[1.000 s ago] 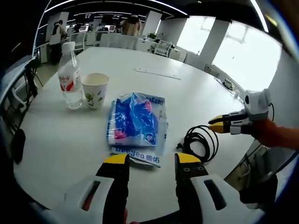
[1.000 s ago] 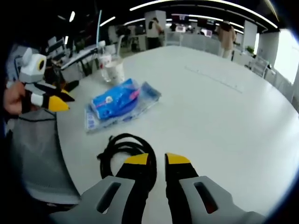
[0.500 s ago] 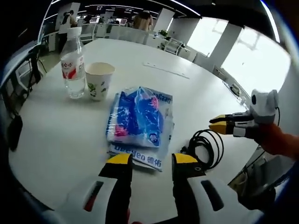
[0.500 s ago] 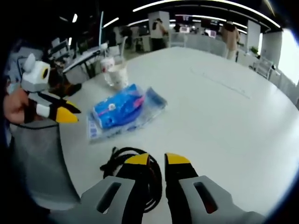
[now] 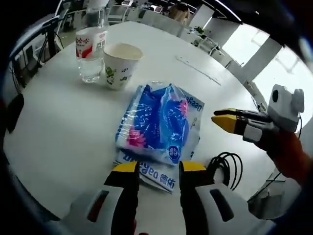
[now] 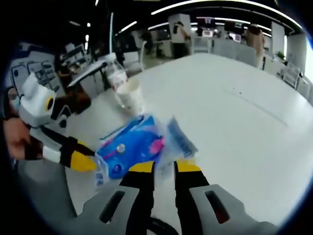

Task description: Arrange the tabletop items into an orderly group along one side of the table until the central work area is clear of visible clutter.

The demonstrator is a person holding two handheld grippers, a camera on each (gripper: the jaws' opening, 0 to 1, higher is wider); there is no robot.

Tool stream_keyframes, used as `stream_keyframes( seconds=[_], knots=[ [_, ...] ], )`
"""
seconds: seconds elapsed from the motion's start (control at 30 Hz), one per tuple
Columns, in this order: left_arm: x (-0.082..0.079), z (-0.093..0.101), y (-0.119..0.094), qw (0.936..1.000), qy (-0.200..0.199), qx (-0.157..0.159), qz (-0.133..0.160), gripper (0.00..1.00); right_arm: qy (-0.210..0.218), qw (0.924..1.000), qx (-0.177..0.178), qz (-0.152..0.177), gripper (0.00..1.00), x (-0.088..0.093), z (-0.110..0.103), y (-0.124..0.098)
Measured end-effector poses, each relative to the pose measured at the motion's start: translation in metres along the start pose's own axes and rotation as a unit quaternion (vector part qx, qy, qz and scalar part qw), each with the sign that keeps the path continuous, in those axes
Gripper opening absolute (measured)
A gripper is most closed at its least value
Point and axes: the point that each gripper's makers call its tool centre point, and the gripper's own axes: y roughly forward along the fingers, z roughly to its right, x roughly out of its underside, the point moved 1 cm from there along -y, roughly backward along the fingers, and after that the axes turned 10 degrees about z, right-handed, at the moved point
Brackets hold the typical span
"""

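Both grippers have closed in on the blue packet (image 5: 159, 125) lying flat mid-bench (image 5: 58, 127). Left gripper (image 5: 156, 167) and right gripper (image 6: 163, 166) each have jaws slightly parted, holding nothing, tips at the packet's edge. Cup (image 5: 121, 63) and bottle (image 5: 90, 46) stand together beyond it; black cable (image 5: 227, 166) lies beside.

Open-plan office — ceiling light strips (image 6: 220, 6); bright windows (image 5: 274, 63); white pillar (image 5: 215, 24); desks behind.
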Motion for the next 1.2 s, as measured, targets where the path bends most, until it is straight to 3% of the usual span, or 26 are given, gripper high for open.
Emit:
stream_keyframes(
  seconds=[0.17, 0.3, 0.43, 0.53, 0.67, 0.8, 0.87, 1.0, 1.2],
  knots=[
    [0.003, -0.001, 0.004, 0.9996, -0.019, -0.019, 0.001, 0.28, 0.004, 0.9998, -0.008, -0.015, 0.15, -0.002, 0.005, 0.022],
    [0.000, 0.004, 0.009, 0.9996, -0.027, -0.009, 0.005, 0.28, 0.022, 0.9992, -0.021, -0.024, 0.17, -0.004, 0.004, 0.038],
    [-0.002, 0.001, 0.014, 0.9987, -0.048, -0.019, 0.006, 0.26, 0.007, 0.9989, -0.031, -0.034, 0.19, -0.008, 0.001, 0.051],
    [-0.001, 0.002, 0.015, 0.9989, -0.039, -0.025, 0.001, 0.25, -0.031, 0.9976, -0.040, -0.046, 0.18, -0.006, -0.003, 0.058],
    [-0.002, -0.002, 0.020, 0.9988, -0.037, -0.034, 0.000, 0.22, -0.027, 0.9977, -0.039, -0.049, 0.17, 0.000, -0.003, 0.066],
    [0.001, -0.003, 0.025, 0.9991, -0.020, -0.037, -0.009, 0.13, -0.029, 0.9979, -0.040, -0.041, 0.09, -0.001, -0.008, 0.068],
    [0.002, -0.002, 0.024, 0.9993, -0.016, -0.034, -0.008, 0.08, -0.039, 0.9975, -0.042, -0.041, 0.01, 0.000, -0.008, 0.067],
    [0.007, -0.004, 0.022, 0.9995, -0.005, -0.031, -0.006, 0.01, -0.017, 0.9986, -0.041, -0.029, 0.00, 0.000, -0.006, 0.060],
    [0.007, -0.005, 0.018, 0.9996, 0.001, -0.027, -0.002, 0.00, -0.024, 0.9987, -0.043, -0.013, 0.00, 0.004, -0.009, 0.040]
  ],
)
